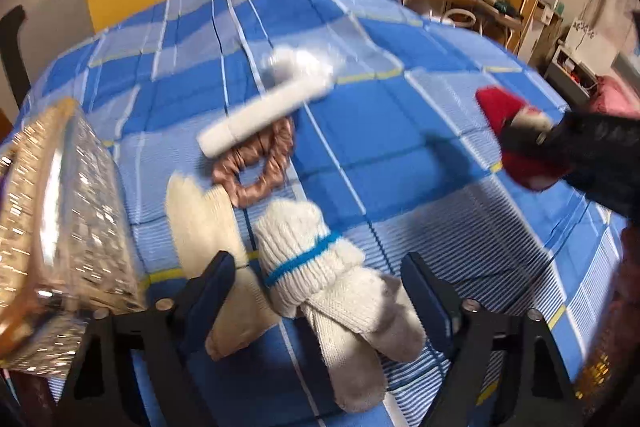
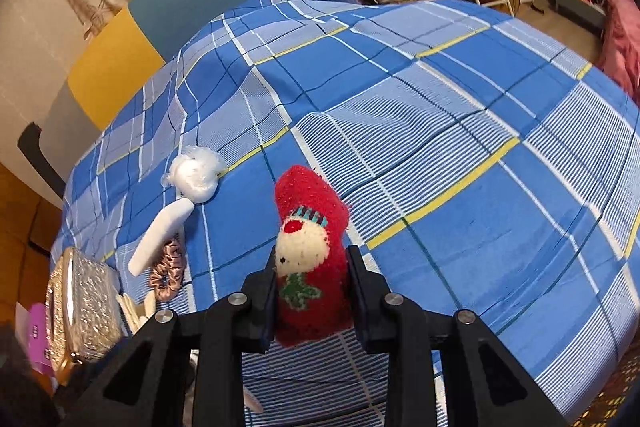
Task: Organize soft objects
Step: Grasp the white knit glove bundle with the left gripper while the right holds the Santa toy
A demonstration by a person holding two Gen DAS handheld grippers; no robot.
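Gripping a fuzzy red sock (image 2: pixel 310 259) with a snowman face, right tool (image 2: pixel 312 301); left tool (image 1: pixel 320 291) open over white knit gloves (image 1: pixel 320 267)

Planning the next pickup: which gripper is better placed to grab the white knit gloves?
Left. The left gripper has its jaws open on either side of the gloves, with nothing pressed yet. The right gripper is already shut on the red sock, so it is probably busy.

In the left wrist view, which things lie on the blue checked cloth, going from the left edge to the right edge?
Glittery box → cream sock → white knitted gloves with a blue band → red sock held in the right gripper. The white roll and the brown hair tie overlap the middle, so I leave them out.
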